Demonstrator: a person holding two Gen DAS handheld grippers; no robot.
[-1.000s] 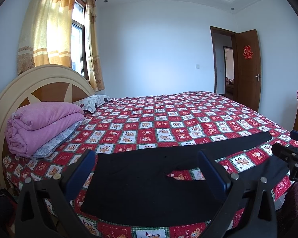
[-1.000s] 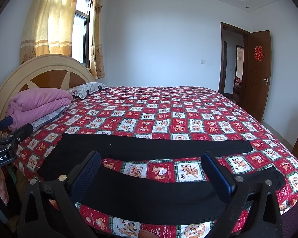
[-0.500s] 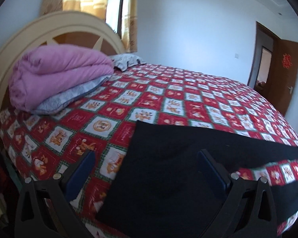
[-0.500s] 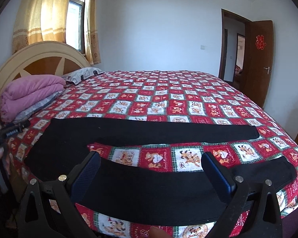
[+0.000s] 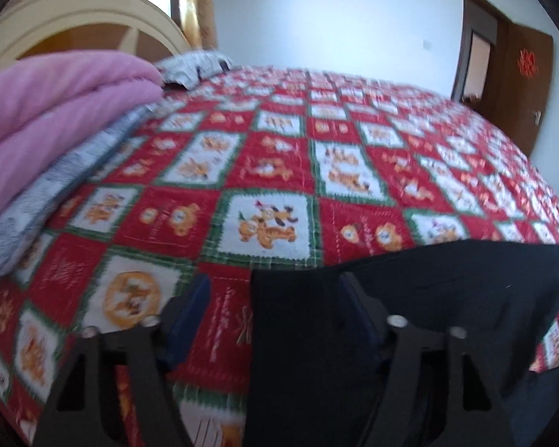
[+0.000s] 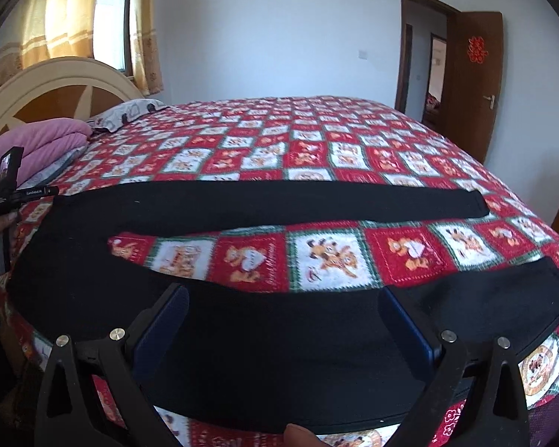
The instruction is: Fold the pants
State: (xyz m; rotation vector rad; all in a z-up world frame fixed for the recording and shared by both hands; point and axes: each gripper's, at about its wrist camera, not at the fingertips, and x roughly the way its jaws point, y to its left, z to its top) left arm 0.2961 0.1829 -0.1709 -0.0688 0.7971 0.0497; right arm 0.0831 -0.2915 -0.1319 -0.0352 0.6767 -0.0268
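bedroom light comes through the curtained window behind the headboard (image 6: 56, 85), and the bed (image 6: 316, 141) with its red cartoon-patch quilt is your whole work surface. the black pants (image 6: 242, 320) lie flat across the near edge of the bed, waist toward the headboard end, the two legs spread in a narrow v with a strip of quilt showing between them. the far leg (image 6: 316, 201) runs straight across the quilt; the near leg (image 6: 466, 290) sits right along the bed's edge, its cuff at the end away from the headboard.

your left hand-held gripper (image 5: 275, 320) is down at the waist corner nearest the headboard. its fingers stand apart, one over bare quilt and one over black cloth, so the corner's edge lies between them, but nothing is pinched. your right hand-held gripper (image 6: 283, 320) hovers over the near leg, jaws wide and released, fabric under the gap but not grasped.

judging from this, no fold is made: the legs are not stacked and the length is not halved. what is left looks like everything, starting with closing on the near side and carrying that leg over onto the far one. the pink blanket (image 6: 33, 145) piled by the headboard is close to your left side, so mind the swing there.
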